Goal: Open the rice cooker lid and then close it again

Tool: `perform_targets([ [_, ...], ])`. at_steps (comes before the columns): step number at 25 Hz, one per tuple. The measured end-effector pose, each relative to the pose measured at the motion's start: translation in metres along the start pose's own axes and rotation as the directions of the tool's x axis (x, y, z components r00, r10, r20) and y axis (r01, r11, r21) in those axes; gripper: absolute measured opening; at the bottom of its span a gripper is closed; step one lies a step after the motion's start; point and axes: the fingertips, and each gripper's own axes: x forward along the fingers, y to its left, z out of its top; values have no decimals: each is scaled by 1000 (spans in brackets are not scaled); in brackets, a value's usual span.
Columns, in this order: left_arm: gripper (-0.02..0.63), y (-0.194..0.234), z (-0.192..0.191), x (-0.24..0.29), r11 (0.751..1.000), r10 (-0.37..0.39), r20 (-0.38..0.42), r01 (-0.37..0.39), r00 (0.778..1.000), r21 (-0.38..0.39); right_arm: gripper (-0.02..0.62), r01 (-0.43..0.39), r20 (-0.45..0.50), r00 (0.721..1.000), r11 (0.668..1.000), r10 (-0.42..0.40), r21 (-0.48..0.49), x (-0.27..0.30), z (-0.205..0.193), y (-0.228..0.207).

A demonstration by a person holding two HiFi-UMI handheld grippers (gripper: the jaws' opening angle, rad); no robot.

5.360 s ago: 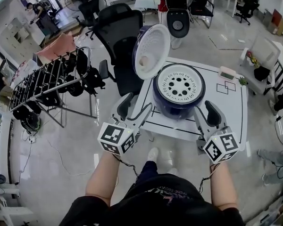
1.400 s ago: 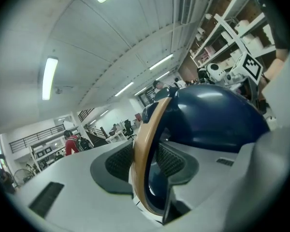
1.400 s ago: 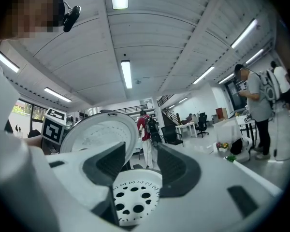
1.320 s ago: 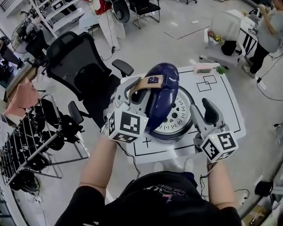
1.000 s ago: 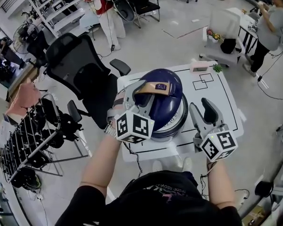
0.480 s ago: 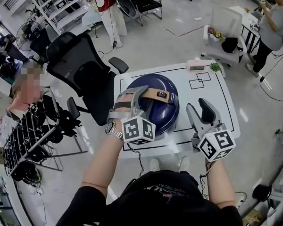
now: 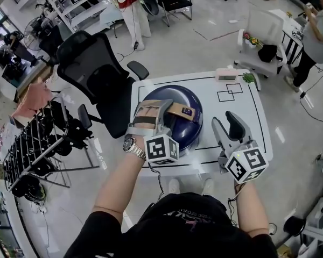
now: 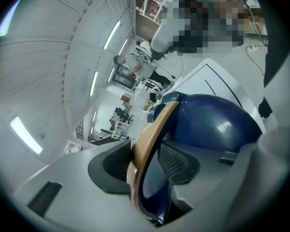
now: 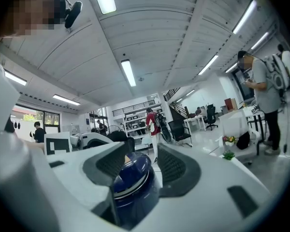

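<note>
Head view: cooker (image 7: 189, 127) on surface (image 7: 242, 123), lid (image 7: 178, 94) down. Left gripper (image 7: 155, 107) jaws clamped on tan handle (image 7: 180, 110) atop lid. Right gripper (image 7: 226, 121) jaws apart, empty; cooker just beyond their gap, untouched.

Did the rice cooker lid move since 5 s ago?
Yes. The lid swung down, from upright at the far-left side of the table to closed, dome up.

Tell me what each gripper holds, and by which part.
Left gripper grips the rice cooker by its tan carry handle. Right gripper holds nothing, jaws apart beside the cooker.
</note>
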Motion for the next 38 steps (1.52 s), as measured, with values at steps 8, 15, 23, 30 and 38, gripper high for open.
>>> perform_targets([
  [8,170,-12,3,6,998,-6,-33,8,999,59,196,-12,4,1000,1000,12,-5,-1,6,-9],
  [15,170,-21,1,10,995,-2,-60,8,998,95,198,-28,1,1000,1000,28,0,1,4,-12],
  [23,173,-25,2,11,995,12,-78,-5,997,96,196,-51,-10,999,999,51,-3,0,4,-16],
  [30,188,-23,-1,9,997,51,-118,-44,992,68,196,-89,-24,996,996,89,-13,-4,6,-21],
  [38,162,-15,-13,-20,969,188,-214,-217,958,-118,196,-205,-62,977,979,203,-25,-6,3,-21],
])
